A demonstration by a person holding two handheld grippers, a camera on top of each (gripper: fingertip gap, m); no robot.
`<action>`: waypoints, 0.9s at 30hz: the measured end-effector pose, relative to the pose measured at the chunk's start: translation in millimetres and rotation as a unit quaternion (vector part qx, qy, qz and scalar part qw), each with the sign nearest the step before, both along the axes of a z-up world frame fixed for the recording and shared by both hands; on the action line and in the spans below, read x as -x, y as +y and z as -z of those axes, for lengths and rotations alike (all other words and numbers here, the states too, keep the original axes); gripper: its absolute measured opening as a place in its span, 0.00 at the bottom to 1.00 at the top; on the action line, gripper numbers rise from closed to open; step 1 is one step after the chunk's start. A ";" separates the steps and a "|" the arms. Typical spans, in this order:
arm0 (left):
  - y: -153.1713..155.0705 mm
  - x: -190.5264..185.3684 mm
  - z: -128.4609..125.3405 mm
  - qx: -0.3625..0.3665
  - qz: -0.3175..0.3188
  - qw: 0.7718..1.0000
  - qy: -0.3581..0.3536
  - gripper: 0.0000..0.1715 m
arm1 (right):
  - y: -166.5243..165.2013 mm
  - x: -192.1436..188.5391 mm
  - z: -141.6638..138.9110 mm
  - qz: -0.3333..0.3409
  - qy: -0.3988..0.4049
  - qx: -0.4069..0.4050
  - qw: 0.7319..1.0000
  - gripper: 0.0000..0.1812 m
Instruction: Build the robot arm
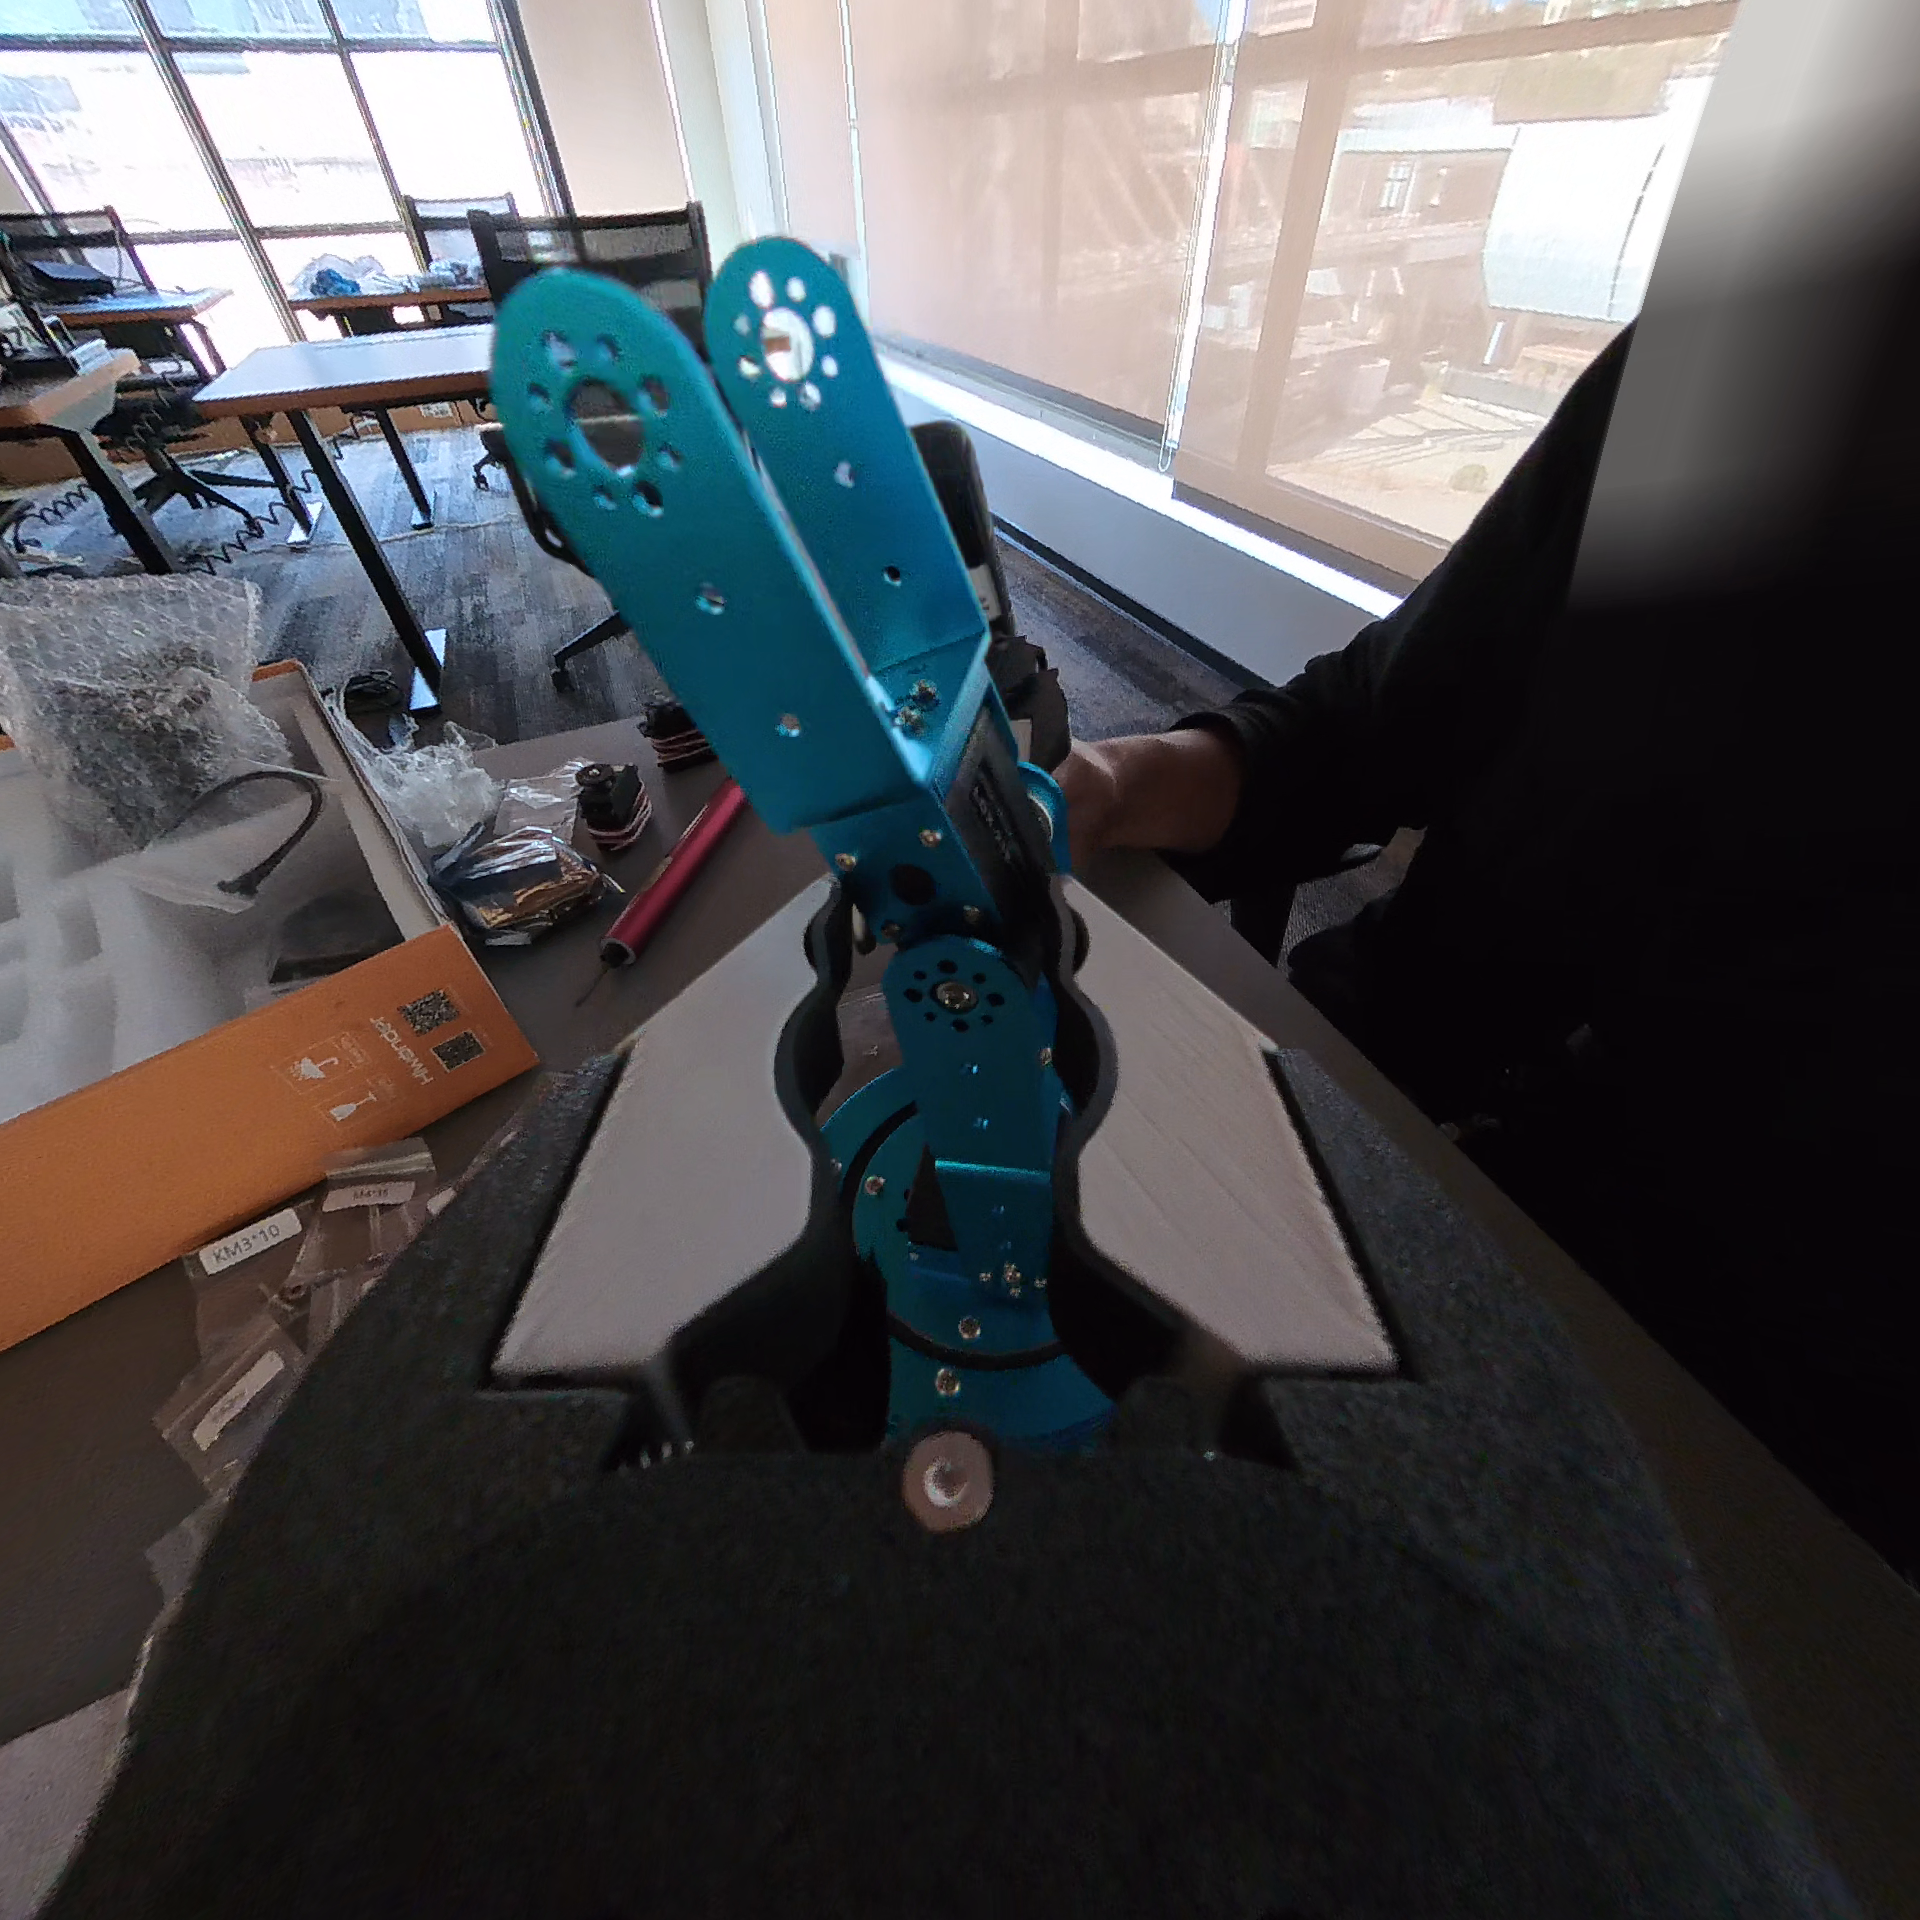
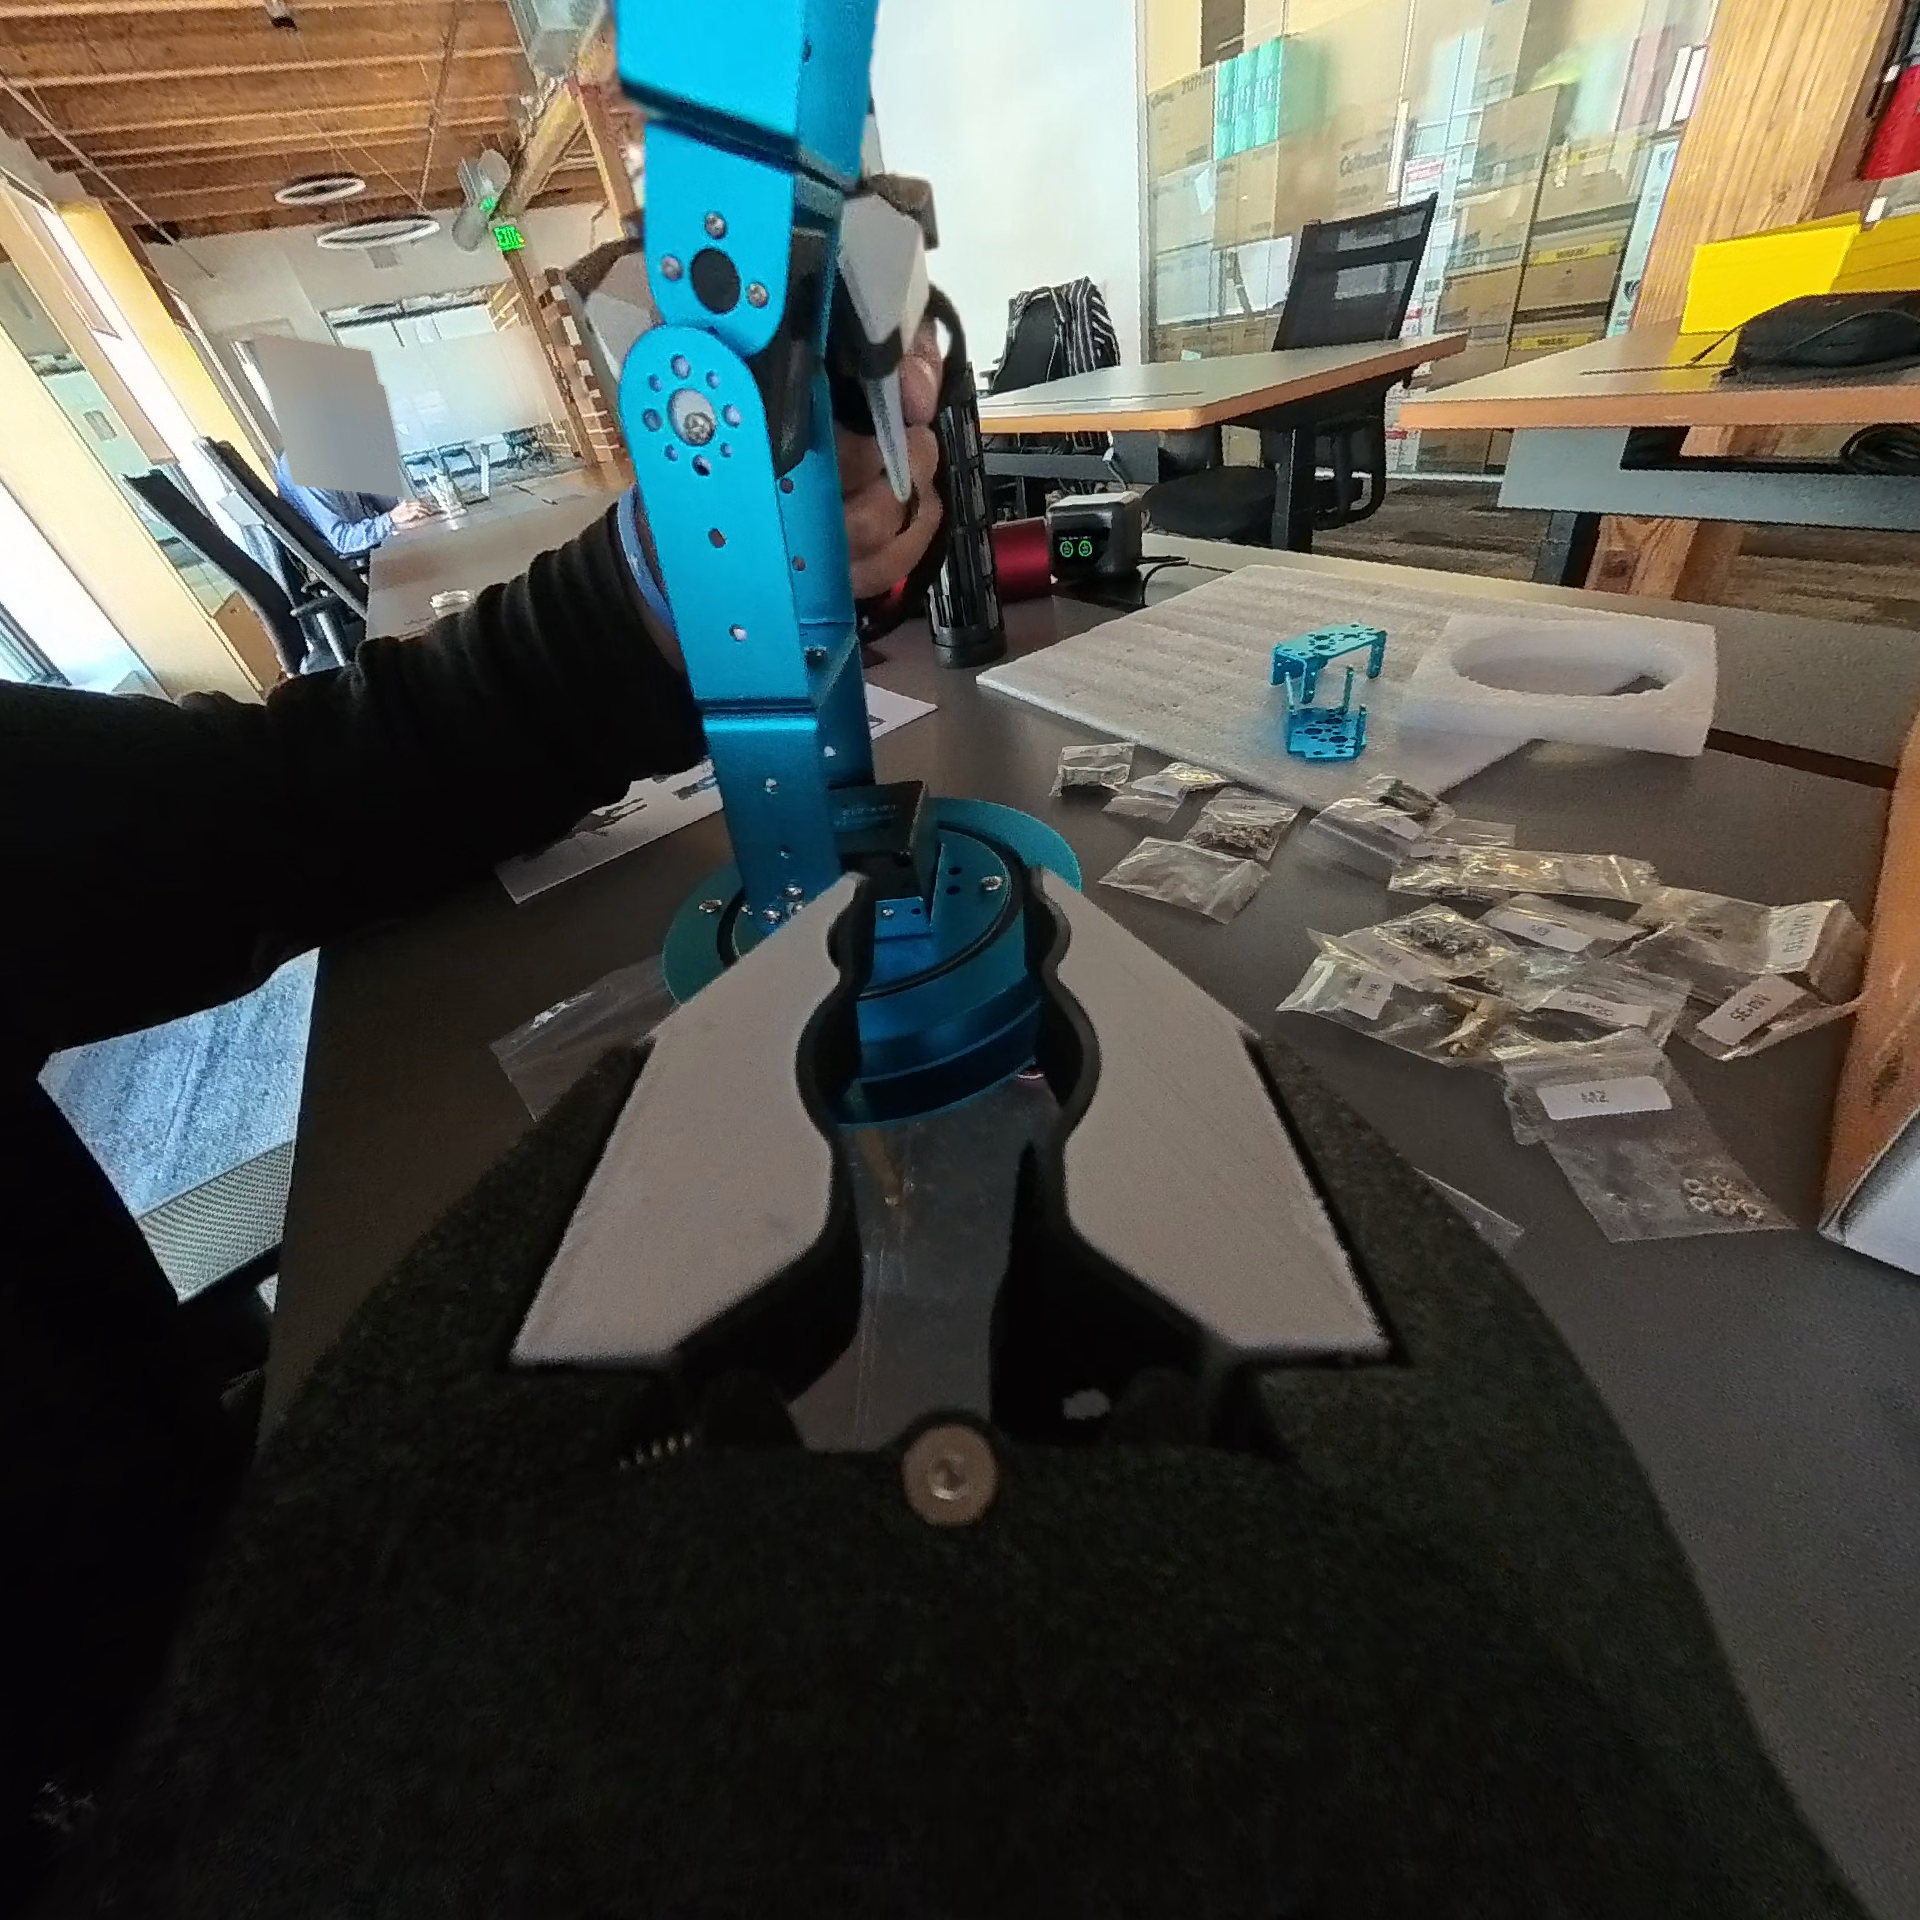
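blue arm assembly [image 2: 764, 582]: anodised blue metal links with punched holes and small screws, standing on the grey table [image 2: 1558, 1403]; long axis close to vertical in the right wrist view, leaning up and to the left in the left wrist view.
upper bracket [image 1: 748, 540]: u-shaped, two flat rounded plates with ringed hole patterns, open end pointing up toward the window.
round base [image 2: 935, 1023]: stacked blue discs with a wider flange, resting on the table.
left gripper [image 1: 940, 956]: pale flat fingers with wavy black inner pads; jaws pinch the arm's middle joint from both sides.
right gripper [image 2: 940, 935]: same build, black textured body; jaws close around the round base, pads against its sides.
hand [image 1: 1143, 790]: dark sleeve, resting at the table edge beyond the arm.
orange box [image 1: 260, 1101]: open cardboard, left of the left gripper.
red tube [image 1: 681, 868]: slim metallic cylinder lying on the table.
screw bags [image 2: 1507, 935]: clear labelled pouches scattered right of the base.
small blue bracket [image 2: 1330, 691]: on white foam sheet [image 2: 1174, 665], well apart.
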State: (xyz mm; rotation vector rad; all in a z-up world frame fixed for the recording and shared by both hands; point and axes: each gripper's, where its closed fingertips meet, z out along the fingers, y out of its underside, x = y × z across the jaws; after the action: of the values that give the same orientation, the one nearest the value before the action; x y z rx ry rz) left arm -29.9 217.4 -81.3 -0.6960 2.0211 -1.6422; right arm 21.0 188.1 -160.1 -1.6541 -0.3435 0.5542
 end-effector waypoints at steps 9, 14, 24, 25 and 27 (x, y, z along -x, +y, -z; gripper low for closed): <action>0.3 1.0 -3.1 0.011 0.004 1.000 -0.003 0.22 | -3.2 6.8 -0.2 -0.013 -0.015 -0.007 1.000 0.15; -0.8 5.4 -14.2 0.037 0.016 0.999 -0.015 0.22 | 0.3 6.7 -31.0 -0.002 -0.002 -0.055 0.998 0.21; 0.1 4.3 -24.4 0.031 -0.004 0.999 -0.035 0.20 | 23.7 51.0 -131.5 0.059 -0.104 -0.144 0.982 0.20; 0.7 3.9 -25.1 0.030 -0.007 0.999 -0.036 0.20 | 25.2 52.5 -132.5 0.050 -0.096 -0.138 0.984 0.19; 0.6 5.1 -25.9 0.026 -0.007 0.999 -0.037 0.20 | 25.9 52.9 -133.6 0.036 -0.074 -0.128 0.988 0.19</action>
State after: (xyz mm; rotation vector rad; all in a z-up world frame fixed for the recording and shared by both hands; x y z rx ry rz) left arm -35.1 218.1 -55.4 -0.6560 1.9229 -1.6930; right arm -32.0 214.0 -26.5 -1.4547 -0.4431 0.3190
